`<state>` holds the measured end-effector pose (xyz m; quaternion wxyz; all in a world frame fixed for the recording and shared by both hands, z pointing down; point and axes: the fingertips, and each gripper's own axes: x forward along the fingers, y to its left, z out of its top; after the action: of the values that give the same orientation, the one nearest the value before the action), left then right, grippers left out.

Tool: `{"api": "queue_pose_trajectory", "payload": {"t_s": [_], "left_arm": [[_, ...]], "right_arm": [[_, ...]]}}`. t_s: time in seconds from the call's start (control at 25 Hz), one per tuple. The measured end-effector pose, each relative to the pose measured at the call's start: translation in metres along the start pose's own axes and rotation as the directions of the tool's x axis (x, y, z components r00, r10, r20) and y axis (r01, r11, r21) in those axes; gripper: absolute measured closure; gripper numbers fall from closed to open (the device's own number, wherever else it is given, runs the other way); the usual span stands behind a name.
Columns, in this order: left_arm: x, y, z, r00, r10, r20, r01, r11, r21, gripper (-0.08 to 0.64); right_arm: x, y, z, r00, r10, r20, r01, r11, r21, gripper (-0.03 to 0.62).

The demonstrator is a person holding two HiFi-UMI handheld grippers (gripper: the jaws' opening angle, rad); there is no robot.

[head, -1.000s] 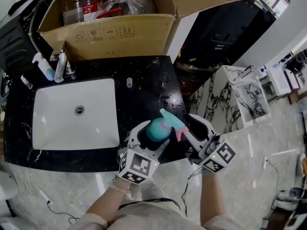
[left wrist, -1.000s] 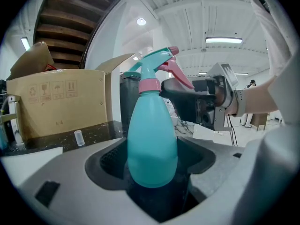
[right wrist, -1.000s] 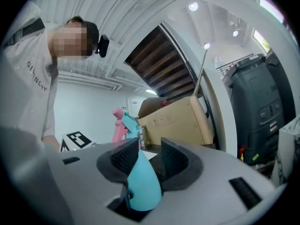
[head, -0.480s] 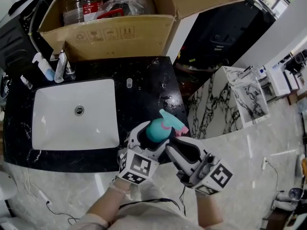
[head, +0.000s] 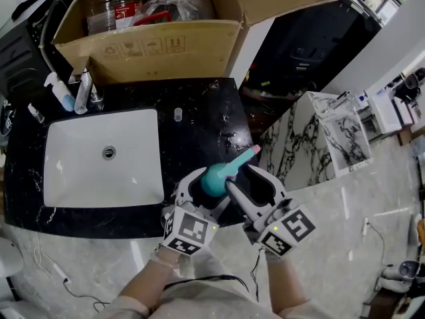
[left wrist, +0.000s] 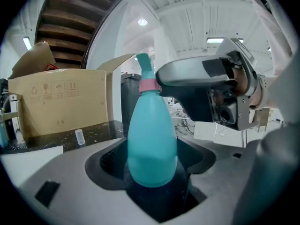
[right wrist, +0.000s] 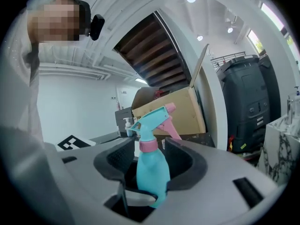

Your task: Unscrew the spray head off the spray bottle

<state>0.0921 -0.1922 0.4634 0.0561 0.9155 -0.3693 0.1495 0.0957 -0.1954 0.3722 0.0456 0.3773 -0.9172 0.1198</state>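
Note:
A teal spray bottle (head: 214, 178) with a teal spray head (right wrist: 151, 120), pink trigger and pink collar (right wrist: 148, 146) is held upright over the counter's front edge. My left gripper (head: 207, 193) is shut on the bottle's body (left wrist: 152, 139), which fills the space between its jaws. My right gripper (head: 251, 183) reaches in from the right at neck height. Its jaws are opening, with the collar and upper body between them and a gap beside the collar on either side. In the left gripper view the right gripper (left wrist: 206, 93) sits right beside the pink collar (left wrist: 149, 85).
A white sink (head: 99, 168) is set in the black counter (head: 199, 111). Pump bottles (head: 63, 95) stand at its back left, and a small clear vial (head: 178, 115) lies behind it. An open cardboard box (head: 153, 45) stands at the back. A marble-patterned cabinet (head: 319, 131) is on the right.
My right gripper dropped back toward me, then came up again to the bottle's neck. The spray head has turned, so its pink trigger points up and to the right. The left gripper stayed put.

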Motion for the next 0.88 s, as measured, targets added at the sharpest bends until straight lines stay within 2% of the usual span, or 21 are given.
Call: {"api": "queue_pose_trajectory", "payload": {"t_s": [0.16, 0.28, 0.32, 0.36, 0.88], "left_arm": [[0.000, 0.000, 0.000, 1.000, 0.004, -0.001, -0.004, 1.000, -0.001, 0.225], [0.001, 0.000, 0.000, 1.000, 0.006, 0.001, -0.006, 1.000, -0.002, 0.225], [0.001, 0.000, 0.000, 1.000, 0.006, 0.001, -0.006, 1.000, -0.001, 0.225], [0.001, 0.000, 0.000, 1.000, 0.006, 0.000, -0.006, 1.000, -0.001, 0.225], [0.002, 0.000, 0.000, 1.000, 0.012, -0.011, -0.012, 1.000, 0.002, 0.224]], "right_arm": [[0.017, 0.004, 0.008, 1.000, 0.005, -0.023, -0.007, 0.998, -0.060, 0.379], [0.021, 0.006, 0.010, 1.000, 0.000, -0.021, -0.002, 0.996, -0.092, 0.412], [0.021, 0.006, 0.011, 1.000, -0.001, -0.012, 0.000, 0.995, -0.096, 0.443], [0.020, 0.006, 0.013, 1.000, -0.001, 0.000, 0.001, 0.995, -0.097, 0.447], [0.009, 0.005, 0.041, 0.990, 0.036, 0.140, -0.024, 0.996, -0.087, 0.454]]}}
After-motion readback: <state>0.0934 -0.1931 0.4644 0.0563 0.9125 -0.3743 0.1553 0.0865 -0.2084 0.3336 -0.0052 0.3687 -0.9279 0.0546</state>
